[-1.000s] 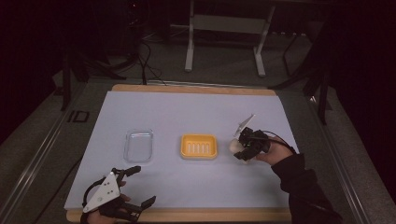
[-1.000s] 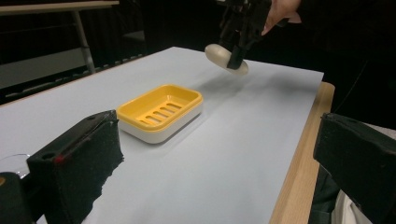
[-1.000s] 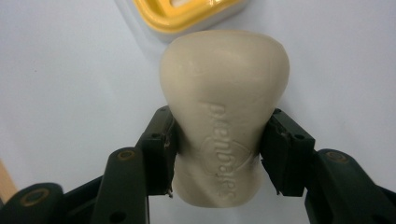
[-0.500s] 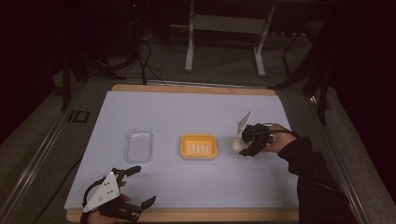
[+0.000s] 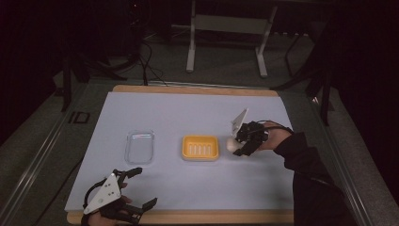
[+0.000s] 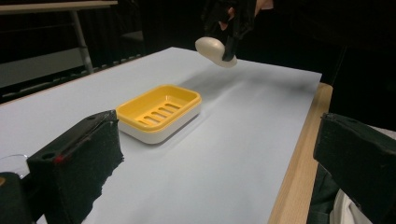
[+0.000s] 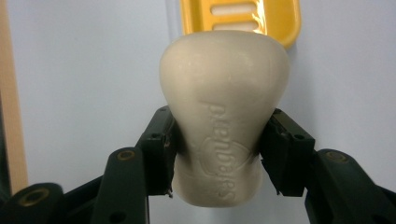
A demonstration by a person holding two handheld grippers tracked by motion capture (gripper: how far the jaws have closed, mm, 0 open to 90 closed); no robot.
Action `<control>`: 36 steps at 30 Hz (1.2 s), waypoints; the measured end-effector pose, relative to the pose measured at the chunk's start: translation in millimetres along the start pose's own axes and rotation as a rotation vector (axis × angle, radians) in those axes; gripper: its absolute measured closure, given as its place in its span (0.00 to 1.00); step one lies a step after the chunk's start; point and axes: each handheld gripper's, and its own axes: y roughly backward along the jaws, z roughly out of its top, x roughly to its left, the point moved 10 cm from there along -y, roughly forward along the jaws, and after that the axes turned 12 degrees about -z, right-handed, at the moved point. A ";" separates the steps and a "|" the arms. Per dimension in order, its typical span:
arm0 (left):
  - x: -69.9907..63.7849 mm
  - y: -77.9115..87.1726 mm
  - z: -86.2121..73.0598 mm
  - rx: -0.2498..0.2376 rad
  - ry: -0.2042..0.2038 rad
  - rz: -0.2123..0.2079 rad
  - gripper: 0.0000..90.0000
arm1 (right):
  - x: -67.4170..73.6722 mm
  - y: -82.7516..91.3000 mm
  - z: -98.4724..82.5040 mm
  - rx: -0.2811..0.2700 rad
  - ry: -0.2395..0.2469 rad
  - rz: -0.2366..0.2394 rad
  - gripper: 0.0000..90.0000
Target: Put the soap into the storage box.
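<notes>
right gripper (image 5: 239, 143) pinches soap (image 5: 230, 144) tight, up off table, just right of yellow dish (image 5: 200, 147), likely its home. left gripper (image 5: 137, 189) near edge, jaws wide, holds nothing.

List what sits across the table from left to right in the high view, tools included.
Left tool at the near edge, open → clear plastic tray → yellow soap dish → bar of soap gripped in the right tool, lifted just right of the dish.
</notes>
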 end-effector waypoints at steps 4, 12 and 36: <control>0.0 -0.2 -0.3 0.004 -0.001 0.000 0.01 | -2.3 0.4 7.3 -0.015 0.013 -0.005 0.55; -0.2 -0.5 -1.1 0.012 -0.006 -0.002 0.01 | -2.5 4.7 18.6 -0.034 0.026 0.011 0.55; -0.4 -0.4 -0.3 0.002 0.000 -0.007 0.01 | -0.6 8.6 66.4 -0.106 0.074 0.015 0.55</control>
